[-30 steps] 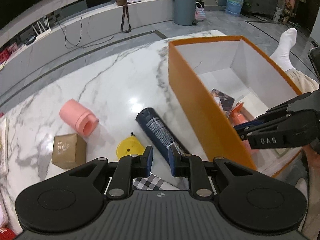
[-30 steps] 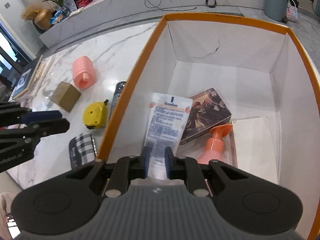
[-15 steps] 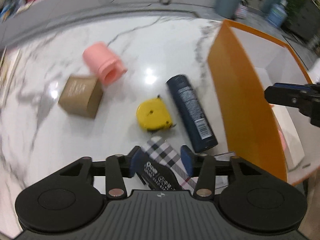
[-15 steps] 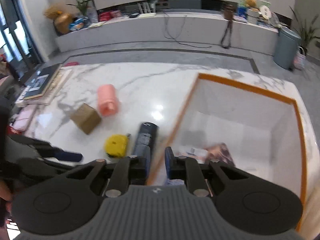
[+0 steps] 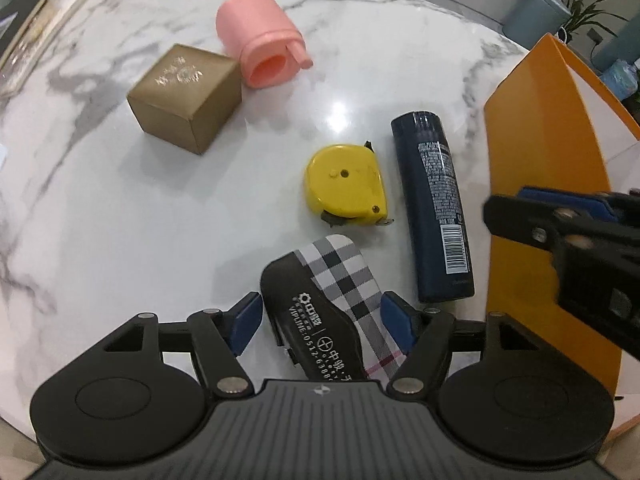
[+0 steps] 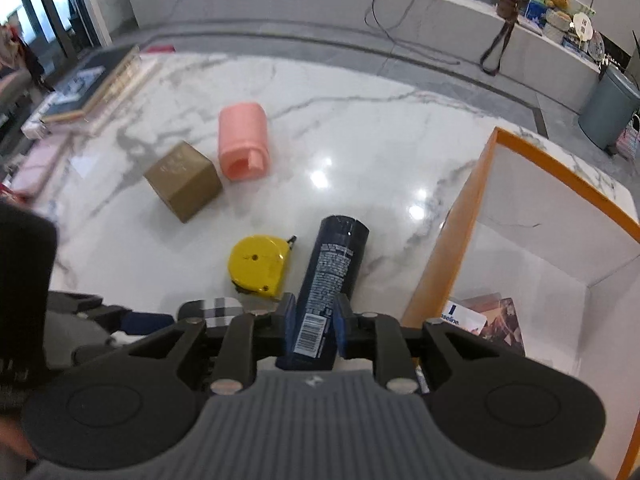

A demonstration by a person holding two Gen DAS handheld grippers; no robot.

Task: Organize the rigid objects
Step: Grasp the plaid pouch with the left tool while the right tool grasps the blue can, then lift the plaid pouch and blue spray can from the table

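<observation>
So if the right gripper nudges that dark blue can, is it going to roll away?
Probably, if pushed sideways: the can lies on its side on glossy marble, so it should roll easily. It looks rigid and smooth, perhaps slippery in the right gripper, whose opening jaws straddle its barcode end. The tape measure beside it might stop a roll that way.

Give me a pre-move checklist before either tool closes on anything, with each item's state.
1. Plaid case sits between the left tool fingers: ok; jaws are opening, neither pad presses on it.
2. Dark blue can lies between the right tool fingers: ok; jaws are opening.
3. Right pads clear of the can: cannot tell, the gaps look very narrow.
4. Yellow tape measure clear of the case: cannot tell, its lower edge sits very near the case tip.
5. Orange box open with free floor: ok.
6. The two tools apart: ok in the left wrist view, though close.
</observation>
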